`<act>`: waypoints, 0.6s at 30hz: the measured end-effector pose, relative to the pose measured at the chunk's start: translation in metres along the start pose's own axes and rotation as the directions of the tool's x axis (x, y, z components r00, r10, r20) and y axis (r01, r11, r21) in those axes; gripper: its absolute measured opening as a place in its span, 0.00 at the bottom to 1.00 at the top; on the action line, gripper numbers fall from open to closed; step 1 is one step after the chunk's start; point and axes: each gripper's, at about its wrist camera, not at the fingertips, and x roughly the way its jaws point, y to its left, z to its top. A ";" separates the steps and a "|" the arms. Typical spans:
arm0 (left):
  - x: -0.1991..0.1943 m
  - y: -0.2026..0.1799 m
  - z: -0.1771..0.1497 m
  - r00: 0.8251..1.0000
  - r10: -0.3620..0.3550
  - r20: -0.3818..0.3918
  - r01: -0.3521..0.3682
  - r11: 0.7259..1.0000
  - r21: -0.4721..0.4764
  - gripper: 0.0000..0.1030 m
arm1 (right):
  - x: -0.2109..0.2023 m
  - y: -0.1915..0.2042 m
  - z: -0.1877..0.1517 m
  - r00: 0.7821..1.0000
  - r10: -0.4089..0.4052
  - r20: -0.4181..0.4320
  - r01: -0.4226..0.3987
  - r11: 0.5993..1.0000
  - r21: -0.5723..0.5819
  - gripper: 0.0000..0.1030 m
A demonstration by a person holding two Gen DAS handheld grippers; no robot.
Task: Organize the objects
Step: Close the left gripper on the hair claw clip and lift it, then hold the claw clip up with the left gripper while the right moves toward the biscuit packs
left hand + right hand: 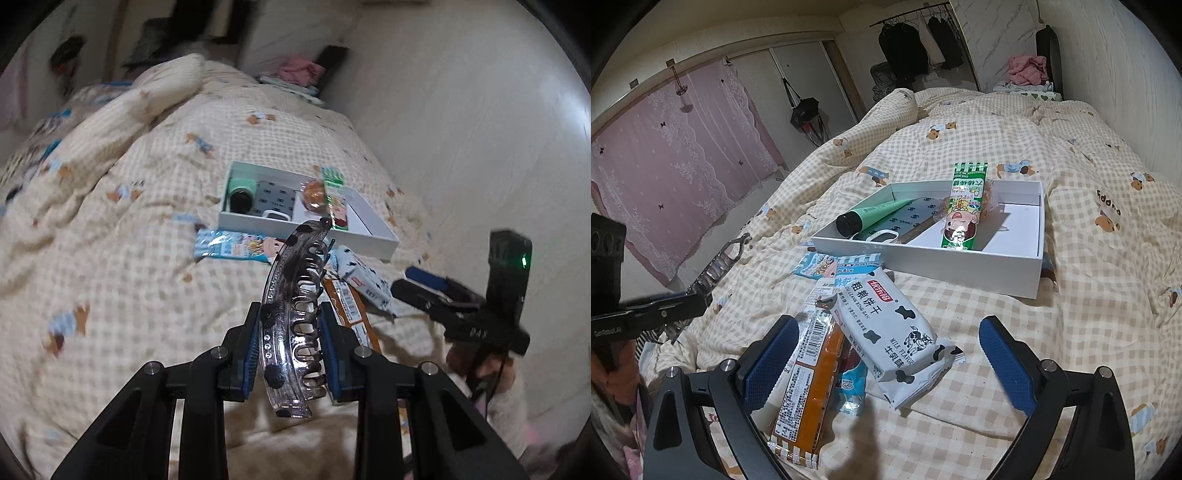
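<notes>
the left gripper (291,343) has its fingers clenched on one clear, dark-spotted hair claw clip (295,317), held up above the checked bed quilt (1071,314). the right gripper (886,365) has its fingers spread wide with nothing gripped, hovering over a loose pile of four packets: one white milk-flavour biscuit pack (894,332), one orange pack (809,387), and two blue ones. one white box (960,267) lies on the quilt beyond the pile, holding one green tube (875,216), one green snack stick (964,206) and one patterned flat item.
</notes>
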 end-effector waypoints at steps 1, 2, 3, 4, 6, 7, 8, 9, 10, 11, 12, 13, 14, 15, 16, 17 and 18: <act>0.001 0.000 -0.002 1.000 0.002 0.002 -0.002 1.000 -0.006 0.31 | 0.000 0.000 0.000 1.000 0.000 0.000 0.000 1.000 0.000 0.96; 0.003 0.000 -0.004 1.000 0.001 0.004 -0.001 1.000 -0.010 0.31 | 0.000 0.000 0.000 1.000 0.000 0.000 0.000 1.000 0.001 0.96; 0.005 -0.001 -0.005 1.000 -0.001 0.004 0.001 1.000 -0.012 0.31 | 0.000 0.000 0.000 1.000 0.001 0.000 -0.001 1.000 0.001 0.96; 0.008 0.001 -0.006 1.000 -0.005 0.006 0.005 1.000 -0.015 0.31 | 0.000 0.000 0.000 1.000 0.001 0.000 -0.001 1.000 0.001 0.96; 0.010 0.002 -0.009 1.000 -0.013 0.007 0.013 1.000 -0.019 0.31 | 0.000 -0.001 0.000 1.000 0.001 0.000 -0.001 1.000 0.002 0.96; 0.011 0.003 -0.009 1.000 -0.026 0.011 0.026 0.999 -0.022 0.31 | 0.000 -0.001 0.000 1.000 0.002 -0.001 -0.002 1.000 0.003 0.96; 0.012 0.004 -0.010 0.999 -0.030 0.019 0.030 0.999 -0.022 0.31 | 0.000 -0.001 -0.001 1.000 0.002 -0.001 -0.002 1.000 0.004 0.96; 0.013 0.004 -0.011 0.999 -0.027 0.034 0.027 0.999 -0.022 0.31 | 0.000 -0.001 -0.001 1.000 0.002 -0.001 -0.002 1.000 0.004 0.96; 0.015 0.002 -0.011 0.999 -0.019 0.043 0.019 1.000 -0.011 0.31 | 0.000 -0.001 -0.001 1.000 0.001 -0.001 -0.001 1.000 0.005 0.96; 0.017 0.000 -0.012 0.999 -0.023 0.039 0.023 1.000 0.000 0.31 | 0.001 -0.002 -0.001 1.000 0.001 -0.003 -0.001 1.000 0.007 0.96; 0.020 -0.001 -0.012 0.999 -0.030 0.037 0.029 1.000 0.004 0.31 | 0.001 -0.002 -0.002 1.000 -0.003 -0.006 0.003 1.000 0.008 0.96; 0.022 -0.002 -0.013 0.999 -0.032 0.036 0.032 0.999 0.011 0.31 | 0.002 -0.002 -0.002 1.000 -0.005 -0.008 0.005 1.000 0.007 0.96; 0.023 -0.002 -0.013 0.999 -0.032 0.040 0.032 0.999 0.013 0.31 | 0.002 -0.001 -0.002 1.000 -0.005 -0.009 0.006 1.000 0.004 0.96; 0.023 -0.001 -0.014 0.998 -0.033 0.045 0.033 0.999 0.013 0.31 | 0.003 -0.001 -0.002 1.000 -0.005 -0.010 0.005 1.000 0.002 0.96; 0.022 0.000 -0.014 0.998 -0.043 0.055 0.042 0.999 0.013 0.31 | 0.002 -0.001 -0.003 1.000 -0.006 -0.011 0.006 1.000 0.002 0.96; 0.021 0.001 -0.015 0.997 -0.048 0.066 0.047 0.999 0.013 0.31 | 0.002 -0.002 -0.003 1.000 -0.005 -0.011 0.005 1.000 0.003 0.96; 0.020 0.002 -0.015 0.995 -0.053 0.081 0.052 0.999 0.014 0.31 | 0.003 -0.002 -0.003 1.000 -0.004 -0.012 0.004 1.000 0.005 0.96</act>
